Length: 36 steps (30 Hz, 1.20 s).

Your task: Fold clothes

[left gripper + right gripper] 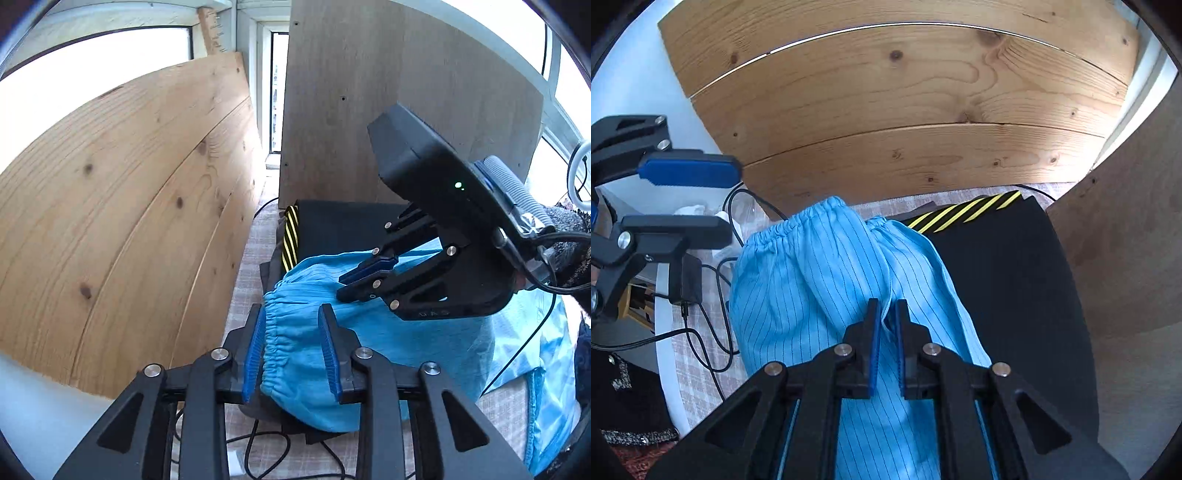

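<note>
On the checked cloth of the table (698, 373), a blue pinstriped garment (812, 295) is being laid out partly over a black mat (1015, 280) with a yellow-striped edge, its two elastic-gathered ends pointing toward the pine boards (886, 110). Its long axis is running straight away from the right gripper (888, 325), whose fingers are being held narrow over a ridge of the fabric; whether cloth is actually being pinched cannot be told. The left gripper (291, 350) is being kept wide, its pads straddling one gathered end without closing on it. That end is lying directly ahead of the left gripper, so any fold along the length is judged to turn on it, the left being nearer the elastic and the right nearer the middle.

In the right wrist view both gathered ends are being shown side by side, with the left gripper's blue pad (689, 170) up at the left. In the left wrist view only one end is being seen clearly, but the right gripper (354, 280) is being shown resting low on the cloth.
</note>
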### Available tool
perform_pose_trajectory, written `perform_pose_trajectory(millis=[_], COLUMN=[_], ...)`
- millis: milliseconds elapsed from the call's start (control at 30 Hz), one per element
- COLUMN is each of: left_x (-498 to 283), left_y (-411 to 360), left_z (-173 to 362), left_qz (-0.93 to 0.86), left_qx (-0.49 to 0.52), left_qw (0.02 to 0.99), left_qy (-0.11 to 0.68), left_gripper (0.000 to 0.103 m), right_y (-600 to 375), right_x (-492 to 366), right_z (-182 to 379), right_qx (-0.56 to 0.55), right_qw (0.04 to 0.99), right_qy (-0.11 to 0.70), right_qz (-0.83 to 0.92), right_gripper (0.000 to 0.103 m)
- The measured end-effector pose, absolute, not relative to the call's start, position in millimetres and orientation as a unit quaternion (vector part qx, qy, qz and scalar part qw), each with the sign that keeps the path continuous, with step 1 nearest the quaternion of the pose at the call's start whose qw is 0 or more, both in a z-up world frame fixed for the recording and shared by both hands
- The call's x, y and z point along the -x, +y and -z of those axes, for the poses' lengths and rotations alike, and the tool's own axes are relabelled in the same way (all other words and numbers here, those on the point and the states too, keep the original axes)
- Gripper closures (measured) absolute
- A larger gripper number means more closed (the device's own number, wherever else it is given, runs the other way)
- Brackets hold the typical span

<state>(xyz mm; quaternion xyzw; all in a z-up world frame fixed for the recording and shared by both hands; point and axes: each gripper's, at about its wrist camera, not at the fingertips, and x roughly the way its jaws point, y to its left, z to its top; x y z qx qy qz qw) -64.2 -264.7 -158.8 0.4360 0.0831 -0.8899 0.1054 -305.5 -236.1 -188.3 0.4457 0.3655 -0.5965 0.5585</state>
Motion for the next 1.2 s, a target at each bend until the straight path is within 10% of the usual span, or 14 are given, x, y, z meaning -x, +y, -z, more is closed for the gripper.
perform_pose_trajectory(millis=[200, 333, 1033, 1100, 1200], left_x=[89, 92, 123, 122, 107], left_y=[-276, -285, -297, -299, -302], left_z=[213, 222, 209, 206, 195], left_qz=[0.872, 0.872, 0.886, 0.885, 0.888], left_qx=[-0.47, -0.464, -0.443, -0.446, -0.439], left_qw=[0.084, 0.083, 0.075, 0.078, 0.084], left_qy=[0.11, 0.132, 0.115, 0.114, 0.109], left_gripper=[0.073, 0.073, 0.076, 0.076, 0.075], right_y=[-228, -222, -231, -232, -229], right_x=[314, 320, 346, 343, 336], right_z=[177, 169, 195, 199, 196], right_qx=[-0.439, -0.434, -0.46, -0.461, -0.447], right_qw=[0.563, 0.566, 0.567, 0.574, 0.586], right_qy=[0.37, 0.373, 0.396, 0.392, 0.384], right_qz=[0.595, 0.594, 0.557, 0.552, 0.556], right_gripper=[0.094, 0.052, 0.046, 0.047, 0.097])
